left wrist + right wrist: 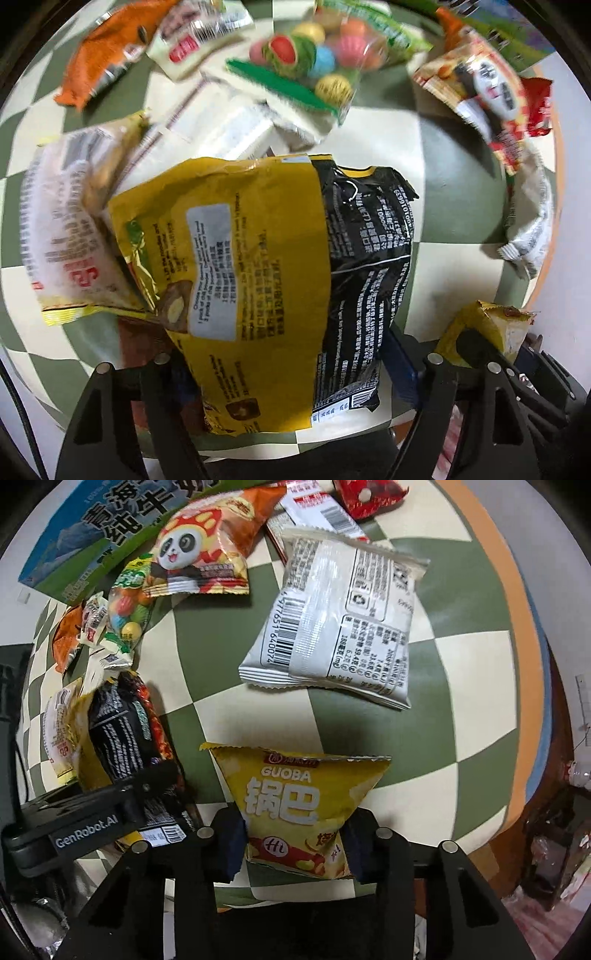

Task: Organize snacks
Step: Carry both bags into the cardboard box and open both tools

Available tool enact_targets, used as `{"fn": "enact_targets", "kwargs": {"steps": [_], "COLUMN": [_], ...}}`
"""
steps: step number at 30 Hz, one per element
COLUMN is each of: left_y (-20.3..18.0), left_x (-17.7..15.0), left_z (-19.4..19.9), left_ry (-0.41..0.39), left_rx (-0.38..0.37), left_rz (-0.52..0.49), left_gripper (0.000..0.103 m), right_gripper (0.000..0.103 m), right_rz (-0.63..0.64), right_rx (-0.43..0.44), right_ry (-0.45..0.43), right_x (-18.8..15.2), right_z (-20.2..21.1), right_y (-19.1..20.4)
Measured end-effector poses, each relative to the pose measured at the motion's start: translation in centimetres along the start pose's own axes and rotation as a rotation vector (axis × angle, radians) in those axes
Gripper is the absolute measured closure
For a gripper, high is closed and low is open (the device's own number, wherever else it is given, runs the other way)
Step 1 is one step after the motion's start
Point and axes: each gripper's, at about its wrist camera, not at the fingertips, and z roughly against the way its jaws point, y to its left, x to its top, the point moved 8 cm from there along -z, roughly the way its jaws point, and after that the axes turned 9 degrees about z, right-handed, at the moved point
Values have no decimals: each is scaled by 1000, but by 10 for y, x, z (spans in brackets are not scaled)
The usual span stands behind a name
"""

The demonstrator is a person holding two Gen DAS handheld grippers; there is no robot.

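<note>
My left gripper (pixel 291 373) is shut on a yellow and black noodle packet (pixel 280 266), held above the checkered table (pixel 454 206); the same packet shows in the right wrist view (pixel 122 734) with the left gripper (pixel 110 812) around it. My right gripper (pixel 295 842) is shut on a yellow GUOBA snack bag (pixel 295 801), which also shows at the lower right of the left wrist view (pixel 487 328). A white snack bag (pixel 336 620) lies flat ahead of the right gripper.
A panda snack bag (pixel 199 554), a bag of coloured candy balls (pixel 314 55), an orange bag (pixel 107 48), a red packet (pixel 365 494) and a blue-green milk carton box (pixel 110 528) lie at the far side. A white and yellow packet (pixel 70 221) lies left of the noodle packet.
</note>
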Motion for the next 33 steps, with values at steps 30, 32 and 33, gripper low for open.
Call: {"fn": "enact_targets", "kwargs": {"steps": [30, 32, 33], "left_y": [-19, -21, -21], "left_x": [218, 247, 264], "left_z": [263, 243, 227], "left_ry": [-289, -244, -206], "left_rx": [-159, -147, -134], "left_rz": [8, 13, 10], "left_gripper": [23, 24, 24], "right_gripper": [59, 59, 59], "right_rz": [271, 286, 299], "right_rx": [186, 175, 165], "right_ry": [-276, -224, -193], "right_x": [301, 334, 350], "right_z": [201, 180, 166], "right_y": [36, 37, 38]}}
